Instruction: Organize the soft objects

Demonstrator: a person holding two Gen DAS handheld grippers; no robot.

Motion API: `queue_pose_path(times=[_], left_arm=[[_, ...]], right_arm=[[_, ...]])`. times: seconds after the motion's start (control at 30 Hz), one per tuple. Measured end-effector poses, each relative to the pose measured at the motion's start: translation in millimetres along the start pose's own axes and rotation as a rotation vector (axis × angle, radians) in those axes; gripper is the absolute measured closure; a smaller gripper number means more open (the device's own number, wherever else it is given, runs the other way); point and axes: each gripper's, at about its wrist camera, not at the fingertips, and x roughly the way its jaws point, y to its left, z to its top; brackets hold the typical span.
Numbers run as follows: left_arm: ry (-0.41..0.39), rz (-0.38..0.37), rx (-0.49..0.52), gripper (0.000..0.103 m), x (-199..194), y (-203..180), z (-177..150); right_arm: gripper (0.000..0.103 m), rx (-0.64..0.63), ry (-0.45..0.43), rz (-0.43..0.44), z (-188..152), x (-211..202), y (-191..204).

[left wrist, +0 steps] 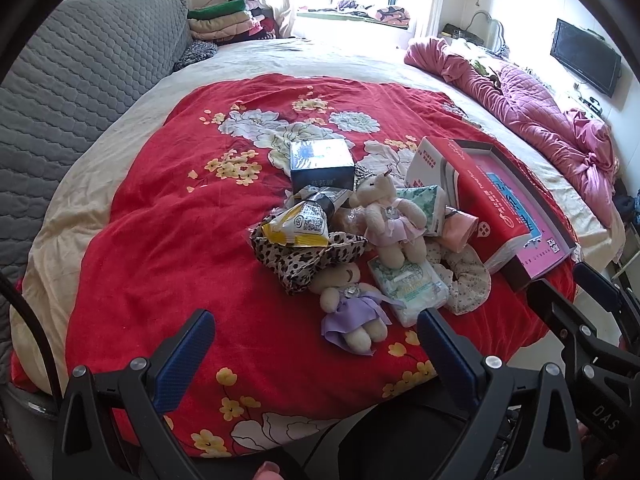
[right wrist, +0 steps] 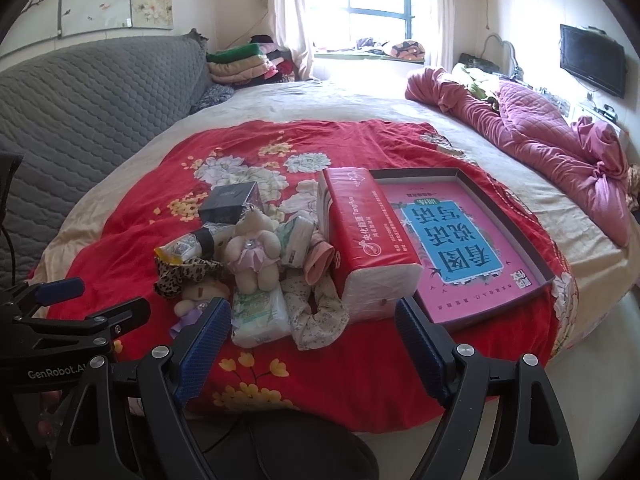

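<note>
Left wrist view shows your left claw (left wrist: 310, 354) spread wide and holding nothing, above the near edge of the red floral quilt (left wrist: 160, 220) on the bed. Just ahead of its fingers lies the bear in the purple dress (left wrist: 352, 312), on its back, beside the white tissue pack (left wrist: 408, 286). Behind them the bear in the pink dress (left wrist: 390, 216) sits on the pile, next to the leopard-print cloth (left wrist: 304, 254) and the floral scrunchie (left wrist: 466, 280). Right wrist view shows your right claw (right wrist: 314, 346) equally wide and empty, in front of the red tissue brick (right wrist: 368, 240) touching the pink-lined box lid (right wrist: 460, 240).
</note>
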Motion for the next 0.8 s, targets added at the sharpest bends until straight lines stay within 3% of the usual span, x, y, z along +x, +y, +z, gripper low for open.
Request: queue_pose_path(times=[0.3,0.8], left_arm=[[0.013,-0.008,-0.016,0.001,5,6,-1],[0.081,-0.048,-0.174,0.001,43,71,1]], right_arm=[[0.018,0.005,0.013,0.005,-1,3,-1],[0.018,-0.073,0.073,0.026,-4,31,21]])
